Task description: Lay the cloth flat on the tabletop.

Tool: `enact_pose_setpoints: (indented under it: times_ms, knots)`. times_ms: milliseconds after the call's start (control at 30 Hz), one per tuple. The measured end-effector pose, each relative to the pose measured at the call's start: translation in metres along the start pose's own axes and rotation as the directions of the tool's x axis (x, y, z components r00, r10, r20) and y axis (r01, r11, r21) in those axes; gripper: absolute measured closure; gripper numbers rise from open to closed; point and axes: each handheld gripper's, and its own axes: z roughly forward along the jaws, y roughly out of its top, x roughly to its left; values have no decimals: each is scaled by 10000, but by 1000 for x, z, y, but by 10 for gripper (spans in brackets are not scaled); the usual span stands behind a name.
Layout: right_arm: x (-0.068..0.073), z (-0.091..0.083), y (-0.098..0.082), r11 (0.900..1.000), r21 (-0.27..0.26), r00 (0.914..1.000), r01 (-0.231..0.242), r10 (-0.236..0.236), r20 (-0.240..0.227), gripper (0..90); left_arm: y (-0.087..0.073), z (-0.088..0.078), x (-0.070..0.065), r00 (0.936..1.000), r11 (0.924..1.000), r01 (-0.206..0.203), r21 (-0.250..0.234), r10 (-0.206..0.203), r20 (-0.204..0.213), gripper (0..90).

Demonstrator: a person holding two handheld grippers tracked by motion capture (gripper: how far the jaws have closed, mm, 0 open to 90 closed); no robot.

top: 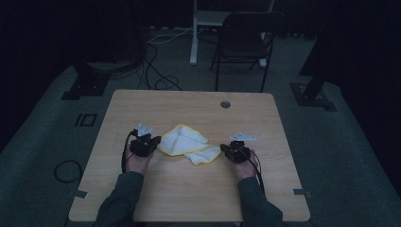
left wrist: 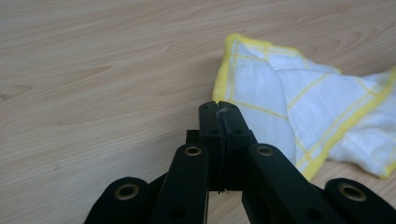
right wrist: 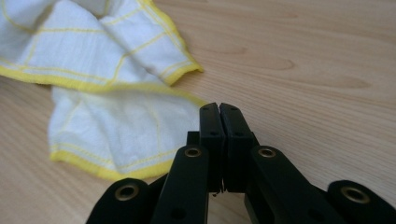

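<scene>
Behind the table (top: 142, 198) a folding chair (top: 243, 40) is standing (cables (top: 156, 71) trailing nearby); both claws, left claw (top: 152, 141) and right claw (top: 226, 150), are sitting pressed together, empty, flanking the yellow-edged cloth (top: 187, 143).

Crumpled white cloth (top: 188, 143) with yellow edging, mid-table.

No readable text, label, brand, number or sign anywhere

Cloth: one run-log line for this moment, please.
cloth: crumpled, mid-table | left gripper: shut, empty, at cloth edge | right gripper: shut, empty, beside cloth
</scene>
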Motion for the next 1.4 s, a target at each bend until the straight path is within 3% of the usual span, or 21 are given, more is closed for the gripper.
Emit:
enact_pose_setpoints:
  times_ms: [233,333,533,700,800,867,1000,1067,1233,1367,1400]
  knots:
    - [5,-10,-5,9997,-189,9997,149,-152,-169,897,-11,-5,9,9996,9996,240,157,-237,-167,900]
    - [11,-15,-9,9989,-221,9986,414,-421,-311,897,-20,-8,15,9986,9986,433,311,-423,-313,900]
    - [16,-14,-14,9984,-142,9976,538,-544,-434,897,-33,-10,21,9970,9965,596,582,-566,-525,900]
    - [23,-15,-15,9972,-194,9957,721,-731,-573,897,-45,-10,25,9932,9904,970,984,-900,-734,900]
    - [26,-15,-13,9963,-228,9945,830,-843,-625,897,-55,-6,27,9899,9825,1206,1417,-1083,-914,900]
    - [27,-14,-14,9961,-188,9941,857,-868,-646,897,-55,-6,28,9882,9808,1312,1444,-1178,-975,900]
    - [28,-14,-16,9960,-153,9938,877,-886,-674,897,-52,-6,24,9884,9807,1131,1598,-946,-1187,900]
    - [28,-14,-17,9962,-182,9939,855,-866,-681,897,-53,-6,24,9895,9821,1106,1525,-944,-1096,900]
    - [26,-15,-18,9964,-198,9944,819,-831,-654,897,-51,-12,26,9913,9882,1095,1074,-1006,-849,781]
    - [26,-14,-19,9968,-144,9946,791,-799,-670,896,-39,-16,25,9929,9943,842,651,-782,-893,753]
    - [27,-14,-20,9969,-157,9947,774,-783,-661,896,-30,-17,22,9946,9965,695,456,-656,-805,739]
